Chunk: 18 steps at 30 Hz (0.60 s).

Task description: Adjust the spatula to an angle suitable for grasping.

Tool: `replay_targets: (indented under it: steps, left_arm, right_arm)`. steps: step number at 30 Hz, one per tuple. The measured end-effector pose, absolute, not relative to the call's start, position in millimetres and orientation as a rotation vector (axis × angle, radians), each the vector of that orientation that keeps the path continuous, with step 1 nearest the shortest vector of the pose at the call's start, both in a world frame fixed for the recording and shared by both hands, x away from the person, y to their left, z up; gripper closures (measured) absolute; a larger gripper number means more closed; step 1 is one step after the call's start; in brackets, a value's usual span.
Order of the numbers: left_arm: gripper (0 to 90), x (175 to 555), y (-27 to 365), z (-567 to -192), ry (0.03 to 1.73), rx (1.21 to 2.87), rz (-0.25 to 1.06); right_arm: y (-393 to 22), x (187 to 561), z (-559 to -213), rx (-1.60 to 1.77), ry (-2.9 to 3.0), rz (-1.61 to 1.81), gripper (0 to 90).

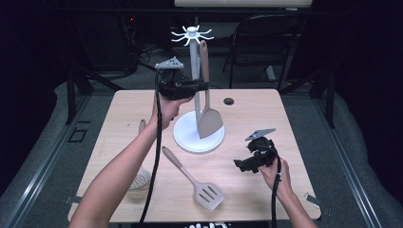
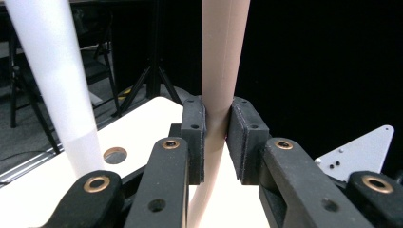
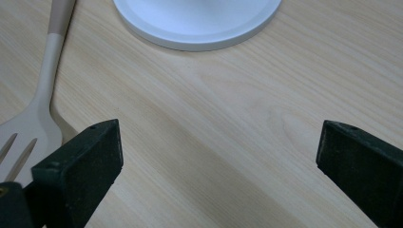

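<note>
The turner [image 1: 208, 107] hangs upright at frame centre beside the rack [image 1: 193, 71], its blade just above the base. It looks light, stiff and smooth, so the handle is the best hold; the left gripper [image 2: 216, 142] pinches it there. The pole stands close alongside. The right gripper [image 3: 216, 156], lower right, is spread over bare table [image 1: 247, 123] near a slotted spatula [image 1: 195, 180]; a skimmer [image 1: 139, 176] lies lower left.

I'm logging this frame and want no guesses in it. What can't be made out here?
- Whether the solid spatula already hangs on a hook of the white stand: too small in the high view, cut off by the top edge in the left gripper view.
- The skimmer: the left forearm covers part of it in the high view.
- The slotted spatula: cut off by the right gripper view's left edge.
</note>
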<state>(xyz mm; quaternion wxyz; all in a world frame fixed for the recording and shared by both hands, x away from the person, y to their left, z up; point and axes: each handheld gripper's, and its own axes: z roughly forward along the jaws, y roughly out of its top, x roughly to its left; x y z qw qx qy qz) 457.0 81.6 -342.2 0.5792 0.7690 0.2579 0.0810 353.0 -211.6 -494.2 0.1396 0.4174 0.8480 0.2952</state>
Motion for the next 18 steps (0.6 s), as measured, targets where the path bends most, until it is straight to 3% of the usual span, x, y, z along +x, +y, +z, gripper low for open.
replay_targets:
  steps: [18]
  left_arm:
    - [77.6, 466.5, 83.4, -347.2, 0.63, 1.813, 0.228]
  right_arm:
    - [-211.6, 352.9, -493.9, 1.203, 2.454, 0.842, 1.6]
